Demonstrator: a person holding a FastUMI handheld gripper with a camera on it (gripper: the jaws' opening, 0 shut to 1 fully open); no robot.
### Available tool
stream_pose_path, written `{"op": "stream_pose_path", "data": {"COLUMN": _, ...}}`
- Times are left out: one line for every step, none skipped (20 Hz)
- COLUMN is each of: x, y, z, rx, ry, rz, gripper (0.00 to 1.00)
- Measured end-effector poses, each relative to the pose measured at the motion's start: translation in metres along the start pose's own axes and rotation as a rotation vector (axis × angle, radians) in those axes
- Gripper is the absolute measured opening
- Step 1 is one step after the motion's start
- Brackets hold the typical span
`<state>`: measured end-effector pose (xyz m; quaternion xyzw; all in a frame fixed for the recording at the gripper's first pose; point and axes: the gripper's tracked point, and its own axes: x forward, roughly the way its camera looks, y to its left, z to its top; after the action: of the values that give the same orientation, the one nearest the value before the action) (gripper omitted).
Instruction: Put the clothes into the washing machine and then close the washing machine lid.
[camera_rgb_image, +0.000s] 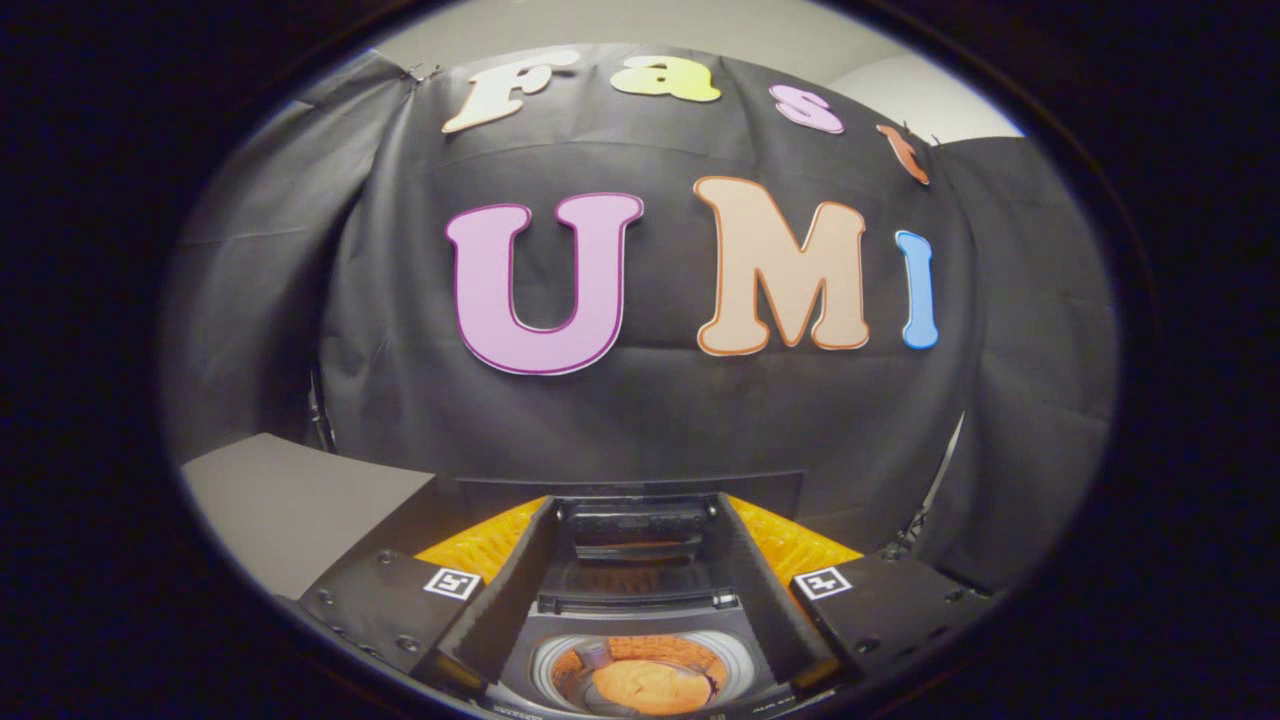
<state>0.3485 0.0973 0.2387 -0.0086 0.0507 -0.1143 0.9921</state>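
Note:
My gripper (637, 512) hangs open above a small dark top-loading washing machine (640, 610), which sits between and below the two black fingers (500, 590). Nothing is held between the fingers. The machine's lid (632, 540) is raised and stands up at the back. Its round drum opening (640, 678) faces me. Inside the drum lies an orange mass that looks like cloth (650, 685), with a small grey piece (596, 655) beside it. The near rim of the drum is cut off from sight.
The machine stands on an orange textured mat (480, 545) that shows on both sides of the fingers. A grey tabletop (290, 500) spreads to the left. The black cloth wall (650, 420) hangs close behind the machine.

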Motion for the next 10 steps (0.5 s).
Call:
{"op": "stream_pose_path", "data": {"x": 0.004, "y": 0.001, "z": -0.002, "rx": 0.004, "ry": 0.005, "rz": 0.002, "gripper": 0.98}}
{"op": "stream_pose_path", "data": {"x": 0.008, "y": 0.002, "z": -0.003, "rx": 0.006, "ry": 0.01, "rz": 0.003, "gripper": 0.98}}
{"op": "stream_pose_path", "data": {"x": 0.013, "y": 0.004, "z": -0.004, "rx": 0.008, "ry": 0.014, "rz": 0.002, "gripper": 0.98}}
{"op": "stream_pose_path", "data": {"x": 0.017, "y": 0.005, "z": -0.004, "rx": 0.009, "ry": 0.017, "rz": 0.002, "gripper": 0.98}}
{"op": "stream_pose_path", "data": {"x": 0.023, "y": 0.007, "z": -0.005, "rx": 0.008, "ry": 0.021, "rz": 0.005, "gripper": 0.98}}
{"op": "stream_pose_path", "data": {"x": 0.029, "y": 0.01, "z": -0.007, "rx": 0.004, "ry": 0.027, "rz": 0.009, "gripper": 0.98}}
{"op": "stream_pose_path", "data": {"x": 0.037, "y": 0.011, "z": -0.008, "rx": -0.004, "ry": 0.032, "rz": 0.012, "gripper": 0.98}}
{"op": "stream_pose_path", "data": {"x": 0.045, "y": 0.014, "z": -0.01, "rx": -0.012, "ry": 0.035, "rz": 0.014, "gripper": 0.98}}
{"op": "stream_pose_path", "data": {"x": 0.053, "y": 0.015, "z": -0.01, "rx": -0.021, "ry": 0.037, "rz": 0.013, "gripper": 0.98}}
{"op": "stream_pose_path", "data": {"x": 0.062, "y": 0.015, "z": -0.01, "rx": -0.029, "ry": 0.035, "rz": 0.007, "gripper": 0.98}}
